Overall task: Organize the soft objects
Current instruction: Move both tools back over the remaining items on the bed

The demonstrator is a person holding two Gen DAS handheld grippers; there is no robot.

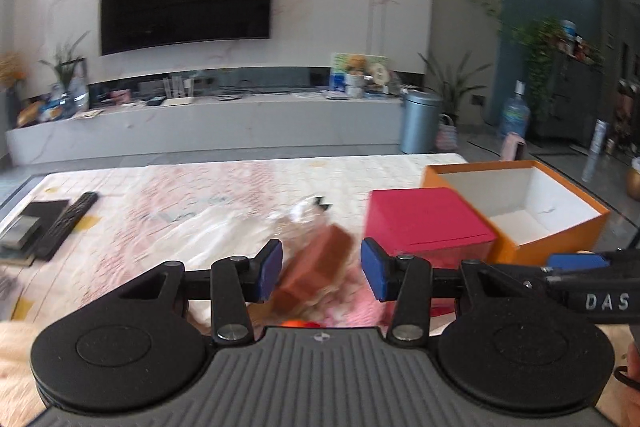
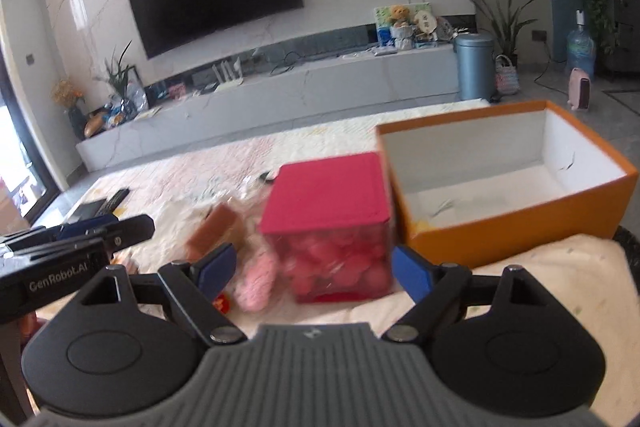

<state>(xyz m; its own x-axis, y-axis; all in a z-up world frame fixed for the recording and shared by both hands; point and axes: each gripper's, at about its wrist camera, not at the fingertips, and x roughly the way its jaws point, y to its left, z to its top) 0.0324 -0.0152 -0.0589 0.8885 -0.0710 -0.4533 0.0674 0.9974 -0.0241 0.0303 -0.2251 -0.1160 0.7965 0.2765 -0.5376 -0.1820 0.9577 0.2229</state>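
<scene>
Left gripper (image 1: 320, 273) stands with its blue pads (image 1: 269, 269) apart and nothing pressed between them; a brown block-shaped item (image 1: 316, 269) in clear wrapping lies on the table beyond the gap, blurred, with no contact visible. Right gripper (image 2: 312, 269) stands wide open, its pads (image 2: 412, 273) clear of everything; the red-lidded box (image 2: 332, 223) sits on the table ahead of the gap, untouched.

Soft objects, as found: the brown wrapped item is rectangular, reddish-brown, with crinkled transparent film gathered at its far end; outline smeared by motion. Just beside it, nearer the cameras, lies a pink fluffy piece (image 2: 256, 283), elongated and pale, close to the left face of the red-lidded box. A small orange-red item (image 2: 220, 303) lies next to the pink piece; its form cannot be made out.

Red-lidded box: flat opaque crimson lid, clear walls, rounded pink-red contents visible through them. It stands toward the right side of the table (image 1: 200, 187), which carries a pale patterned cloth. An orange box (image 2: 520, 227), open-topped with white interior, stands touching or just beside it at the table's right edge. A cream fleecy fabric (image 2: 560, 287) covers the near right corner. A black remote (image 1: 68, 223) lies near the left edge.
</scene>
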